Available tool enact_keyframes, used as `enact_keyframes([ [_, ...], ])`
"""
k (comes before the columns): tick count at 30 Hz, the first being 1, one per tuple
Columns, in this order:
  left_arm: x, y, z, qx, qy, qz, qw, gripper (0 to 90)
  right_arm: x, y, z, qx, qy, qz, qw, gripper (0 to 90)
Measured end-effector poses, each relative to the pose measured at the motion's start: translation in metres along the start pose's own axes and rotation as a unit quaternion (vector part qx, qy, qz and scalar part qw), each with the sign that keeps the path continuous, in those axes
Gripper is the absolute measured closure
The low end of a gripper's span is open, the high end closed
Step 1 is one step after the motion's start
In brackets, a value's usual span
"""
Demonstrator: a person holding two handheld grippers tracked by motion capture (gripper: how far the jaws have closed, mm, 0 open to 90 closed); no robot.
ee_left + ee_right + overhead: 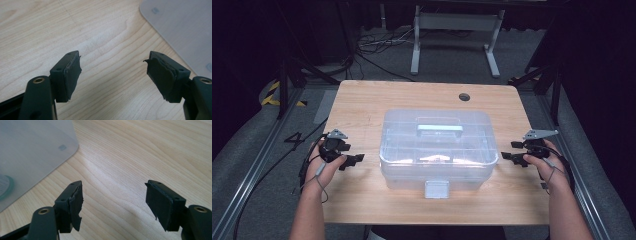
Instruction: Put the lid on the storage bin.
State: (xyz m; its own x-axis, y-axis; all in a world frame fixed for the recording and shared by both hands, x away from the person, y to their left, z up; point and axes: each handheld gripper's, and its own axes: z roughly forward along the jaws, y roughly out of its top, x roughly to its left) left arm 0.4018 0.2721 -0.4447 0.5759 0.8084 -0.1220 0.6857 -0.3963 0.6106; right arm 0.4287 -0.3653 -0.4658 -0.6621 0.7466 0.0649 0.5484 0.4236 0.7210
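A clear plastic storage box [436, 145] with a pale green handle and a front latch [436, 189] sits in the middle of the wooden table [362, 100]. My left gripper [353, 160] hovers low over the table just left of the box, jaws open and empty. In the left gripper view the gripper [113, 72] frames bare wood, with the box corner [180, 27] at the upper right. My right gripper [507, 156] is just right of the box, open and empty. In the right gripper view the gripper [113, 202] looks at bare wood, the box corner [32, 150] at the upper left.
A round cable hole [464, 97] lies in the table's far right part. Beyond the table stand a white frame [457, 30] and loose cables on the grey floor. Dark rails run along both sides of the table.
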Motion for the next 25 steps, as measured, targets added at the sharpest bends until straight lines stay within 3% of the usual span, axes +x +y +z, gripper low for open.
enact_keyframes([
  [10, -0.005, 0.0, 0.012, 0.031, -0.006, 0.019, 0.9993, 27.3, 0.001, -0.005, 0.012, 0.01, -0.004, -0.011, 0.9999, 30.2],
  [13, -0.007, -0.001, 0.016, 0.046, -0.017, 0.021, 0.9986, 26.3, 0.002, -0.005, 0.016, 0.012, -0.002, -0.017, 0.9998, 30.2],
  [25, -0.009, -0.001, 0.02, 0.059, -0.017, 0.032, 0.9976, 25.3, 0.003, -0.006, 0.022, 0.018, -0.003, -0.023, 0.9996, 28.9],
])
